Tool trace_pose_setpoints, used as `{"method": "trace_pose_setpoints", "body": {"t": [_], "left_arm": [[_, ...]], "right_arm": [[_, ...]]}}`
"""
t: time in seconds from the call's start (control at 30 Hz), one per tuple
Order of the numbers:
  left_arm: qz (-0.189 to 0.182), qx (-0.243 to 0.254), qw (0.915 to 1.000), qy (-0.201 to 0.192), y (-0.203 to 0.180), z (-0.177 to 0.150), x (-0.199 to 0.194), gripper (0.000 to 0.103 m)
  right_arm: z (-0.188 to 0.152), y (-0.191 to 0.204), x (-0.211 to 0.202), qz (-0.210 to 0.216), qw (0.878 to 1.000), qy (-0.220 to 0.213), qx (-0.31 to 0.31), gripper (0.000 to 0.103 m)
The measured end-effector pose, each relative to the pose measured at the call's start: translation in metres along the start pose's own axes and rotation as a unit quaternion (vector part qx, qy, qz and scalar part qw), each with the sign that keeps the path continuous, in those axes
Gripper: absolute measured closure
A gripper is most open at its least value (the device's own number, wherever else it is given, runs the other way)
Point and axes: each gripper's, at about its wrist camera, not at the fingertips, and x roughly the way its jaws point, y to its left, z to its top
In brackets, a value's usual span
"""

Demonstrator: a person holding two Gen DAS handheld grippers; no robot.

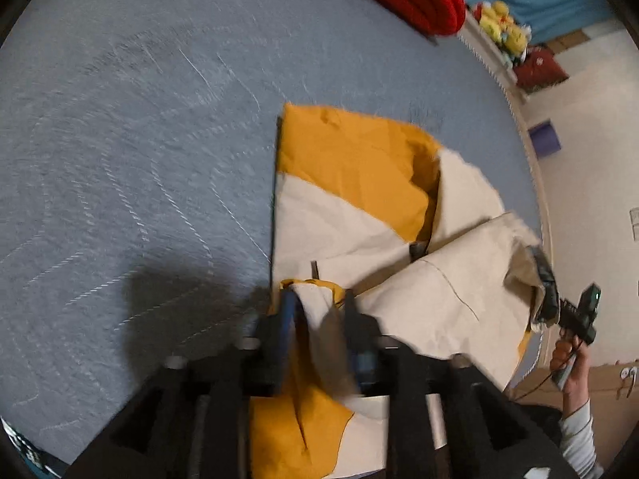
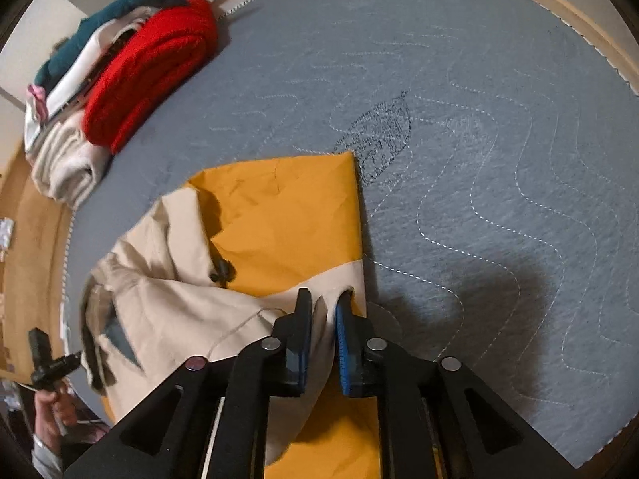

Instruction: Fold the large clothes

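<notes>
An orange and cream jacket (image 1: pixel 351 167) lies partly folded on a grey quilted cover (image 1: pixel 139 139). My left gripper (image 1: pixel 319 303) points down at the jacket's near left corner. Its jaws stand apart and a loose fold of cream cloth rises between them. My right gripper (image 2: pixel 323 307) is over the jacket (image 2: pixel 279 215) near its straight right edge, jaws slightly apart around a ridge of cream cloth that no pad presses. A cream sleeve (image 2: pixel 159 311) with a dark cuff is draped across the middle. A person's hand (image 1: pixel 567 363) holds the other tool at the picture's edge.
A red folded knit (image 2: pixel 147 72) tops a stack of folded clothes (image 2: pixel 68 159) at the cover's far edge. Yellow plush toys (image 1: pixel 503 28) sit beyond the bed. The grey cover (image 2: pixel 499 159) spreads wide to the right of the jacket. A wooden bed rim (image 2: pixel 599 28) bounds it.
</notes>
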Motion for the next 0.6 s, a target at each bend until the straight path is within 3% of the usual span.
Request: {"method": "trace_pose_setpoints", "body": {"t": [0.13, 0.27, 0.33, 0.43, 0.6], "left_arm": [[-0.028, -0.017, 0.9986, -0.041, 0.018, -0.011, -0.035, 0.066], [-0.003, -0.002, 0.9993, -0.038, 0.028, -0.024, -0.042, 0.065], [0.019, 0.017, 0.9994, -0.024, 0.026, -0.028, -0.035, 0.063], [0.046, 0.041, 0.998, -0.013, 0.018, -0.028, -0.023, 0.051], [0.068, 0.063, 0.9956, -0.006, 0.01, -0.019, 0.002, 0.051]], "right_arm": [[-0.004, -0.006, -0.037, 0.003, 0.998, -0.056, 0.011, 0.054], [-0.012, -0.017, -0.056, 0.008, 0.997, -0.077, 0.025, 0.05], [-0.018, -0.015, -0.048, 0.0, 0.998, -0.054, 0.011, 0.05], [-0.025, -0.001, -0.029, -0.013, 0.999, -0.019, -0.031, 0.05], [-0.035, 0.007, 0.008, -0.039, 0.996, 0.034, -0.073, 0.05]]}}
